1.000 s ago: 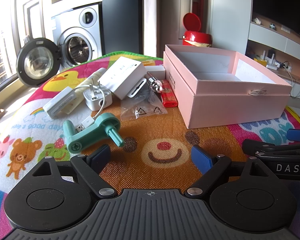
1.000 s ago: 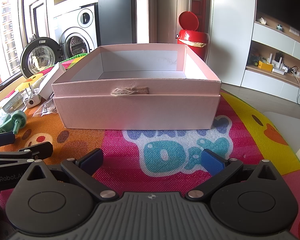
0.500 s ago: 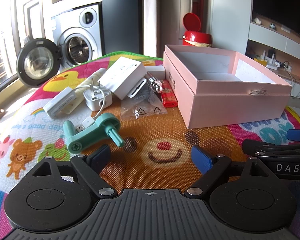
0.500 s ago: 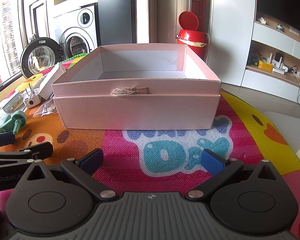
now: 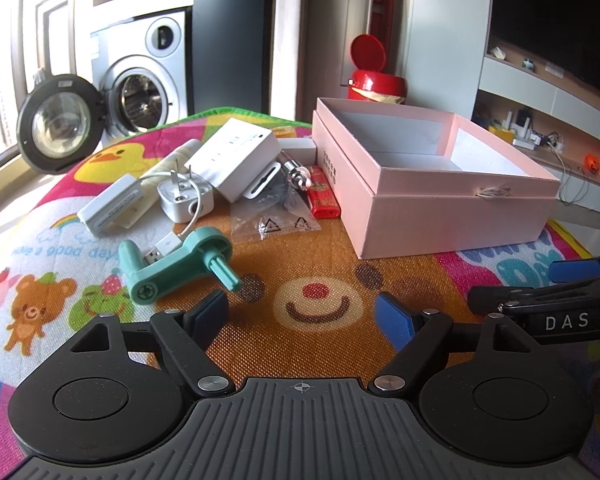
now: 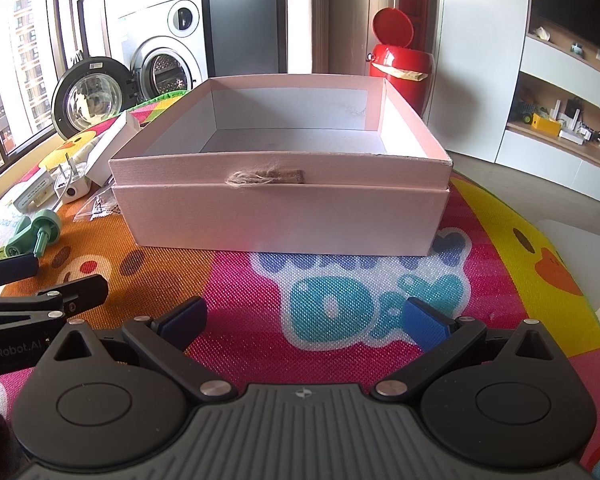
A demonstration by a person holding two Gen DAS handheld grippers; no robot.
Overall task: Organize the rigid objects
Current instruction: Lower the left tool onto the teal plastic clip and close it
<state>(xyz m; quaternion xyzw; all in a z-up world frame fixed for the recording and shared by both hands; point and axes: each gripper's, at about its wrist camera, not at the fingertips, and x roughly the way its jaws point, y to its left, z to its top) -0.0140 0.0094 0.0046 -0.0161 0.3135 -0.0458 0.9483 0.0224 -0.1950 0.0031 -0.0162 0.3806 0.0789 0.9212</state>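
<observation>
Red lighter (image 5: 323,199) only in left-wrist view

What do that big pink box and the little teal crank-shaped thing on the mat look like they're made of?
The open pink rectangular box looks like matte cardboard or paperboard: thin straight walls, a faint woven texture, a white lining and a frayed twine pull at the front. The teal crank-shaped handle looks like moulded plastic: one even colour, rounded edges, a soft sheen.

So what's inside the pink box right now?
Nothing that shows. In the right wrist view the pink box shows a bare pale floor and inner walls. Its near wall hides the front strip of the floor, so something small there cannot be ruled out.
</observation>
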